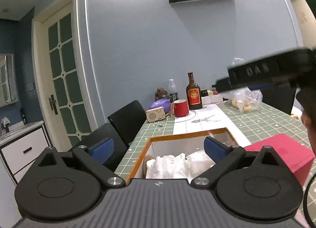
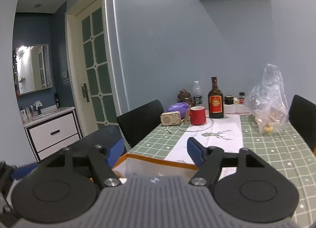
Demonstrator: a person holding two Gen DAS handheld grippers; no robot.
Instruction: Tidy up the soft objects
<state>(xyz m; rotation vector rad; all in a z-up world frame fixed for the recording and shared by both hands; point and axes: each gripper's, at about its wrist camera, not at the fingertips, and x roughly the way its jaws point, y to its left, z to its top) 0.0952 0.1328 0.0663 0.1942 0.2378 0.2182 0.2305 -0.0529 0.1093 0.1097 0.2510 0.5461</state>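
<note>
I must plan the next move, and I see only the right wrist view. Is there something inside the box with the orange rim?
Observer: Yes. The left wrist view shows white soft bundles lying in the box.
Operator: Does the left gripper hold one of them?
Observer: No. The left gripper is open and holds nothing; it points over the box.
Operator: Is anything beside the box on its right side?
Observer: Yes, a pink box stands on the table just to the right of it.
</note>
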